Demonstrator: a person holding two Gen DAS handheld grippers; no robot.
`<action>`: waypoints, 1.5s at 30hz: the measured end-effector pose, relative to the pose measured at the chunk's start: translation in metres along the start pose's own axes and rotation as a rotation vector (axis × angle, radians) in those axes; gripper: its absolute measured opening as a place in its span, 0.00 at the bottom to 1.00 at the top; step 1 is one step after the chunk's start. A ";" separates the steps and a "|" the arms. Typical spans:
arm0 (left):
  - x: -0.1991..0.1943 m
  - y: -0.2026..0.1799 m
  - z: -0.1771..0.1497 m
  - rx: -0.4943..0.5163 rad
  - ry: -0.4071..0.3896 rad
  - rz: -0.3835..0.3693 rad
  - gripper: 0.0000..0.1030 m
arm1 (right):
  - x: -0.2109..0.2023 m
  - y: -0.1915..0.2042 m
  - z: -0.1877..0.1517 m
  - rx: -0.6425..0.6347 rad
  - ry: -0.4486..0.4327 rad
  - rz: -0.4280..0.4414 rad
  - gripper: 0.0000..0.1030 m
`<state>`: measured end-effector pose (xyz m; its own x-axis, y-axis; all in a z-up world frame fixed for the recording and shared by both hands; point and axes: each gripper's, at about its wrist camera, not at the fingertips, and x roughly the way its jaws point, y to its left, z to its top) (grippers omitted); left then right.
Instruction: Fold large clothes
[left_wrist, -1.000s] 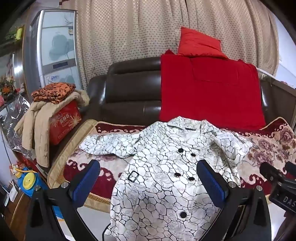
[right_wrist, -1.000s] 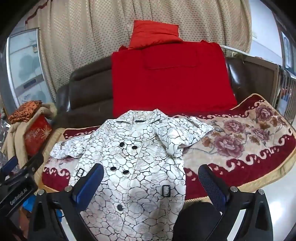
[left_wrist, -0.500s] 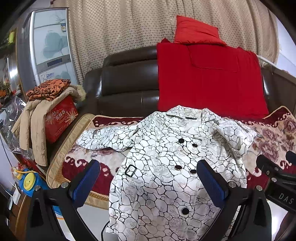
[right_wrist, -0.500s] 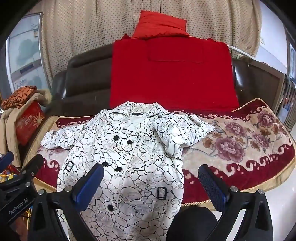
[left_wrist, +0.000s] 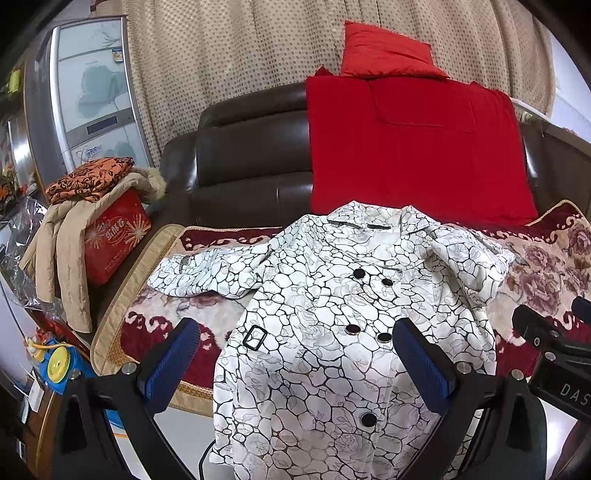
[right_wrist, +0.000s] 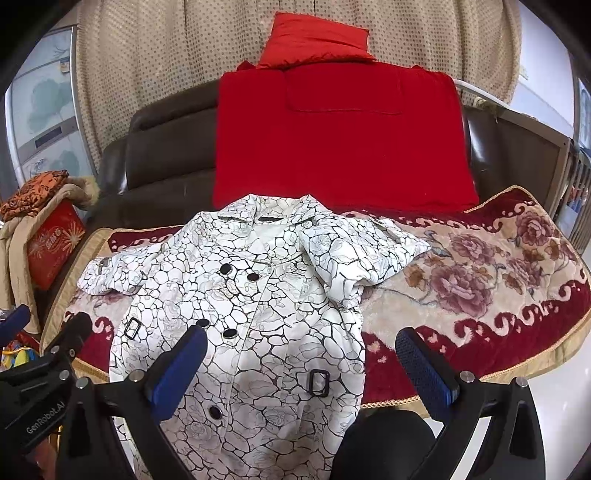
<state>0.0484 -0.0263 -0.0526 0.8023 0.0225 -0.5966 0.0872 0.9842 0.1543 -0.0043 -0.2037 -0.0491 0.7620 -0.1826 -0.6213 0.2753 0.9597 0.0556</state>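
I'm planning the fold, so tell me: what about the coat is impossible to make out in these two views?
- Hem of the white coat: cut off by the bottom edge in both views, and partly behind the left claw and right claw.
- Its back: face down on the floral blanket.
- The sleeve end on the right: bunched under itself.

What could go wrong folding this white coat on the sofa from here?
1. The coat's hem hangs over the front edge of the sofa blanket, so pulling on it may drag the whole coat toward the floor.
2. The two sleeves lie unevenly: one is spread flat, the other is bunched, so the fold may come out lopsided.
3. Both tools, left and right, are open above buttons and buckles, which could snag.
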 end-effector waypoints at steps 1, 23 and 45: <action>0.000 0.000 0.000 0.000 0.000 0.002 1.00 | 0.001 0.000 0.000 -0.001 0.001 0.000 1.00; 0.009 -0.004 -0.006 0.010 0.028 0.000 1.00 | 0.008 0.004 -0.003 -0.013 0.024 -0.002 1.00; 0.025 -0.009 -0.018 0.033 0.084 0.029 1.00 | 0.023 0.001 -0.012 -0.017 0.084 0.012 1.00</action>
<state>0.0568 -0.0314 -0.0828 0.7524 0.0673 -0.6553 0.0847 0.9766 0.1976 0.0061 -0.2045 -0.0729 0.7130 -0.1530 -0.6842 0.2558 0.9654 0.0506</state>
